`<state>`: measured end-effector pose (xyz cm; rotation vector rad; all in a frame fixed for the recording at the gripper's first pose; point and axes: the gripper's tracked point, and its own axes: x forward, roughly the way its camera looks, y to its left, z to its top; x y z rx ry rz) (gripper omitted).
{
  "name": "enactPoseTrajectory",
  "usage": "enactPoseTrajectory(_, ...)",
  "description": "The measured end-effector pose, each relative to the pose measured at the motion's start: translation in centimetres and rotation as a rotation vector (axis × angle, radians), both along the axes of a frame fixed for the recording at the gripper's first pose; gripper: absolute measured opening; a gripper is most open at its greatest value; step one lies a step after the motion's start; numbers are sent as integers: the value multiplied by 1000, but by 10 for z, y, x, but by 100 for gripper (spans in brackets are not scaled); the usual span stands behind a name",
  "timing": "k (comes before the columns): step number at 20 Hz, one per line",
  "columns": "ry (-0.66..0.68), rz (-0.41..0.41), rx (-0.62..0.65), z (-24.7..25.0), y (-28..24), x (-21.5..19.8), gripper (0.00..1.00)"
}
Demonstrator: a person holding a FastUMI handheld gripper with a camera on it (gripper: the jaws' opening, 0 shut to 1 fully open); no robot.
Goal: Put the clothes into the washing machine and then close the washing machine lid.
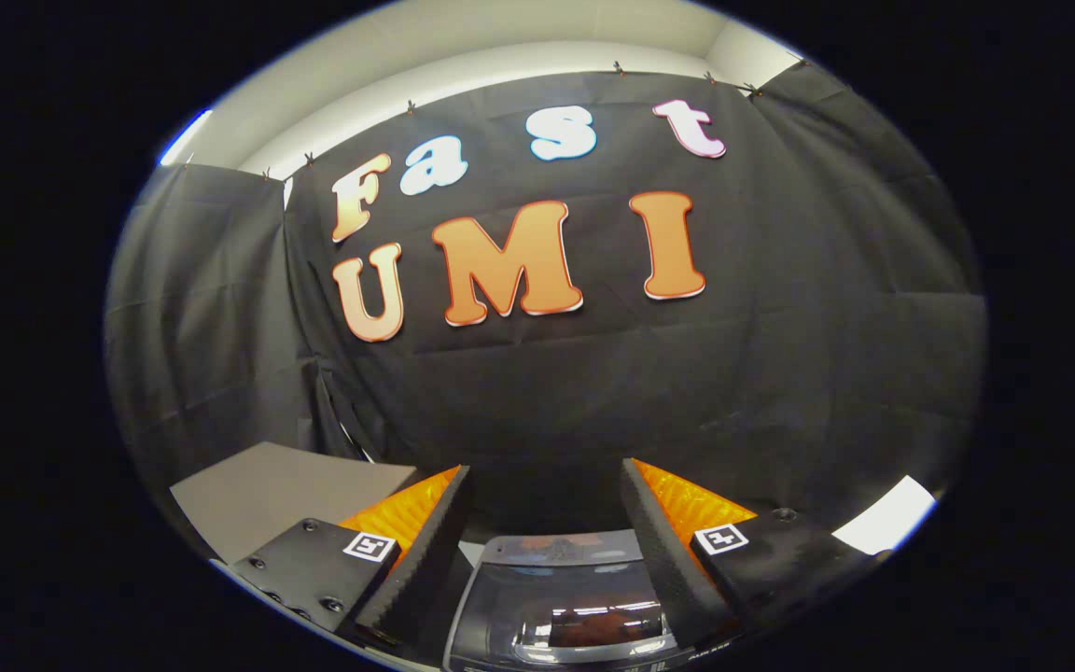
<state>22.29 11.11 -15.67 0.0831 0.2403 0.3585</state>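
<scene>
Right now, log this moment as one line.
claw: open, holding nothing | washing machine: below between fingers, lid down | clothes: unseen

Glossy, clear-looking plastic on the washing machine lid (564, 607) between the spread fingers of the tool (547, 509), catching bright reflections at 6 o'clock. Matt, creased black cloth across the booth wall (780, 373) from 9 to 3 o'clock, pinned by small clips. Dull, smooth grey on the surface (267, 495) at 8 o'clock; ridged, rough-looking inner pads (687, 504) on the fingers, empty and apart.
</scene>
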Motion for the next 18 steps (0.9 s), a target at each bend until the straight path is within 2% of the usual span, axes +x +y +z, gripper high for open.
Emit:
enactPoseTrajectory(4, -72, -53, 21, 56, -11, -43, 100)
enactPoseTrajectory(8, -126, -86, -4, 89, -10, -98, 100)
enactPoseTrajectory(15, -154, -147, 18, 127, -13, -195, 100)
enactPoseTrajectory(18, -168, -159, -1, 135, -8, -219, 100)
